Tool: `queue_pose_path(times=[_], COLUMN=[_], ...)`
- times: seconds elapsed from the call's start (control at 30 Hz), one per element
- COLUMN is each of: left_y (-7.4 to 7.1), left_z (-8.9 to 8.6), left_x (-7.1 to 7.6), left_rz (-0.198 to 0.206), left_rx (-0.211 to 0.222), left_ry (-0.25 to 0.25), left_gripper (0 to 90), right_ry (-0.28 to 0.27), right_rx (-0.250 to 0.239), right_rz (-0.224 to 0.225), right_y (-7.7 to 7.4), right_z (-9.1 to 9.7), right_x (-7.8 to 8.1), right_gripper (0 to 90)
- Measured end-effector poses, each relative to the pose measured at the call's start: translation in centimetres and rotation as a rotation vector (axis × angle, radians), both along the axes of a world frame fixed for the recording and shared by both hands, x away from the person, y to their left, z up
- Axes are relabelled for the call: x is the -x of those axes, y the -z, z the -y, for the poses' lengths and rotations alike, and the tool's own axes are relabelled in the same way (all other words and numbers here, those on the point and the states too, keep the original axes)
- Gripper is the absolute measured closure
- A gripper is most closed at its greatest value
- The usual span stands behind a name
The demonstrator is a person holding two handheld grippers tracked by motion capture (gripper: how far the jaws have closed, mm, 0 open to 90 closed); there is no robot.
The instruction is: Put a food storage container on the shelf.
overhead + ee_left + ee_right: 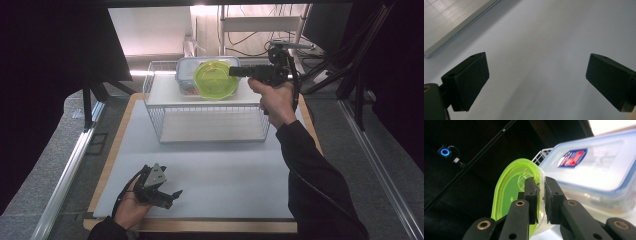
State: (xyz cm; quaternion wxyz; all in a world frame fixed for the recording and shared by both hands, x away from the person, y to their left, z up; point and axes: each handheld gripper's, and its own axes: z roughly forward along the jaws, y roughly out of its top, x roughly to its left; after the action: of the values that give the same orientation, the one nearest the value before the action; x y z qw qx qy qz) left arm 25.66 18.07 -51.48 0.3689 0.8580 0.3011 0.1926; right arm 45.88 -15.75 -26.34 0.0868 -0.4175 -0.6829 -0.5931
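Nearest the camera, the left gripper [167, 196] is held open and empty, while the green lid [216, 79] is pinched by its rim in the right gripper [235, 71], tilted against the clear container [186, 72].

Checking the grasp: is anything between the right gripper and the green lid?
No. The right gripper is already shut on the rim of the green lid, held tilted over the wire rack, in front of the clear container.

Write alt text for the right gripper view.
The right gripper has its black fingers shut on the rim of a lime-green lid, held tilted on edge. Behind it sits a clear, blue-rimmed container.
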Motion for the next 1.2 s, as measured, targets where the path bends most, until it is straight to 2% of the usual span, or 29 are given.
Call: queue_pose_path(times=[0.47,0.63,0.9,1.0,1.07,1.17,1.2], left_y=[0.0,0.0,0.1,0.1,0.1,0.1,0.1], left_z=[0.0,0.0,0.0,0.0,0.0,0.0,0.0], left_x=[0.0,0.0,0.0,0.0,0.0,0.0,0.0], left_rz=[0.0,-0.001,-0.001,-0.003,-0.003,-0.001,-0.002], left_rx=[0.0,0.002,0.004,0.005,0.004,0.003,0.003], left_ry=[0.005,0.009,0.015,0.016,0.017,0.018,0.018], left_gripper=[4.8,4.9,5.0,5.0,5.0,5.0,5.0], right_ry=[0.103,0.15,0.235,0.25,0.263,0.269,0.275], right_rx=[0.004,0.02,0.04,0.028,0.039,0.028,0.041], right_rz=[0.005,0.004,-0.02,-0.034,-0.033,-0.032,-0.02], right_y=[-1.8,-2.4,-2.0,-1.7,-1.5,-1.3,-1.2], right_z=[-1.6,-2.8,-3.8,-3.9,-4.0,-4.1,-4.2], right_x=[-3.1,-4.2,-6.1,-6.5,-6.7,-6.9,-6.9], right_gripper=[81.9,81.8,81.7,81.6,81.1,80.3,77.8])
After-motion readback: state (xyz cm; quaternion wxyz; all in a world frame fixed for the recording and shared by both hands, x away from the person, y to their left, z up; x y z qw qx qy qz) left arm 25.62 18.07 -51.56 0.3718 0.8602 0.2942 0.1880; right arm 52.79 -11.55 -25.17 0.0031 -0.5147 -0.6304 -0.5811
